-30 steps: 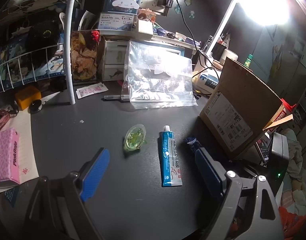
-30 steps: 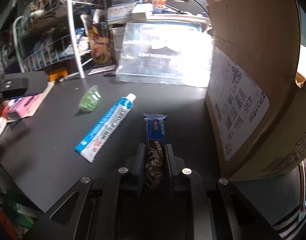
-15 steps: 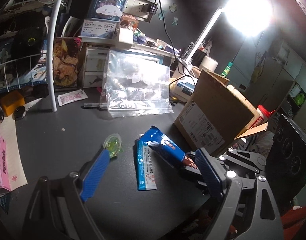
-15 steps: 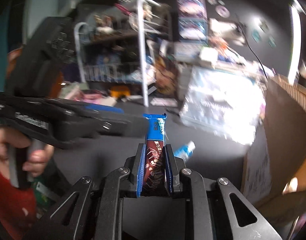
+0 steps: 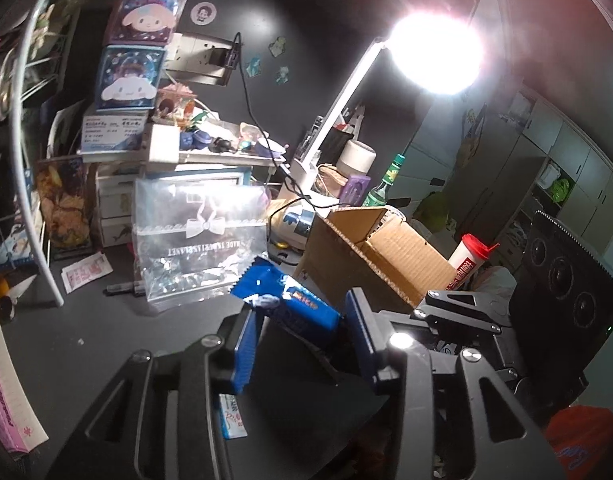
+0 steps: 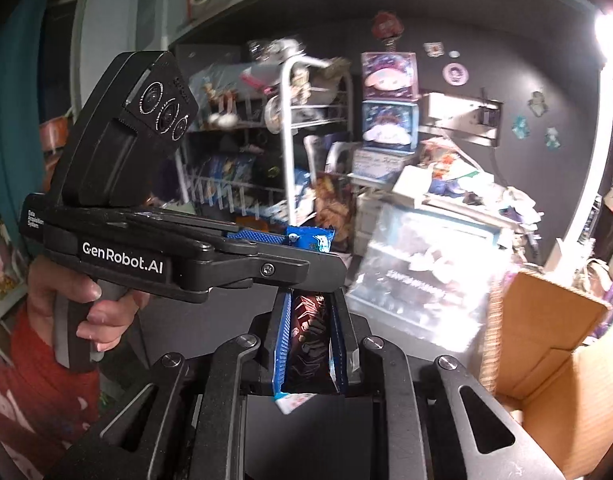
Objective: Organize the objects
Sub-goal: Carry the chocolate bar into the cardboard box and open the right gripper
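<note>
My right tool (image 6: pixel 309 336) is squeezed tight on a snack bar (image 6: pixel 309 332), with its blue pads pressing both sides of the dark wrapper. The bar is up in the air, above the dark worktop (image 5: pixel 86 344), and it pokes forward between the pads of my left tool (image 5: pixel 302 334). From the left camera I see the blue end of the snack bar (image 5: pixel 286 300) sitting in the gap between the left tool's two blue pads. The left tool's jaws are still a bit apart, and I cannot tell if the pads touch the wrapper. From the right camera the left tool (image 6: pixel 274 240) reaches in from the side, and the bar's blue tip sticks out past it. A blue and white tube (image 5: pixel 232 416) lies on the worktop under the left tool. A shiny clear bag (image 5: pixel 198 240) stands behind, and an open cardboard box (image 5: pixel 370 256) sits to the right of it. A bright lamp (image 5: pixel 434 52) shines above.
</note>
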`<state>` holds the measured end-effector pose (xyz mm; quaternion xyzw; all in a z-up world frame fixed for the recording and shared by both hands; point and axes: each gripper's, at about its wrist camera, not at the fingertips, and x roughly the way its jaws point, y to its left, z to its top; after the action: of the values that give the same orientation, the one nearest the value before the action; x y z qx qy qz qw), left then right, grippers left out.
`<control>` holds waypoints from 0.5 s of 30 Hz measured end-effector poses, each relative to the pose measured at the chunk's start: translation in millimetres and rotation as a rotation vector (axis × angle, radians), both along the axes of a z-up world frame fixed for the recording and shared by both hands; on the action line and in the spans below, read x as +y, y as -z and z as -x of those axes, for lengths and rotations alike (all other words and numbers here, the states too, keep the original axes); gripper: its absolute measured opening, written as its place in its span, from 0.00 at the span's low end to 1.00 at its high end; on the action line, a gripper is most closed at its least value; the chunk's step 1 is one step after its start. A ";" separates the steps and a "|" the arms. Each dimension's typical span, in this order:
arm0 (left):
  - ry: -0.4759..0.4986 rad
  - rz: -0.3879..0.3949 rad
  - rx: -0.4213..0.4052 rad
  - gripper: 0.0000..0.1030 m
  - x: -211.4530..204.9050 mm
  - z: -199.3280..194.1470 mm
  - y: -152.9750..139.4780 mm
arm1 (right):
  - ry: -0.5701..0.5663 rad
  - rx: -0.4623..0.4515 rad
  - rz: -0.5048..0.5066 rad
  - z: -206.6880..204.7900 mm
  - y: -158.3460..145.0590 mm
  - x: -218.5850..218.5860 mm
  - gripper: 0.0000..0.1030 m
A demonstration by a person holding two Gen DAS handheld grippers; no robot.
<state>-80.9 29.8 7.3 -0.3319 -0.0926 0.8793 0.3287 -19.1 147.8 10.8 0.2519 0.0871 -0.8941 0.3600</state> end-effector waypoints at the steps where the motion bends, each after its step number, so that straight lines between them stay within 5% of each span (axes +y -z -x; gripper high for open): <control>1: 0.011 0.008 0.004 0.34 8.3 3.8 -4.6 | 0.013 -0.003 0.003 2.9 -4.8 7.8 0.13; 8: 0.111 0.051 0.010 0.33 76.7 34.9 -29.1 | 0.107 -0.022 0.006 23.7 -27.3 65.6 0.13; 15: 0.188 0.138 -0.055 0.33 145.3 67.0 -20.1 | 0.196 -0.130 -0.011 55.4 -21.1 118.5 0.13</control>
<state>-148.0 175.1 27.4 -0.3850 -0.0096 0.8395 0.3833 -74.5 266.3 32.0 0.3186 0.0432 -0.9063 0.2743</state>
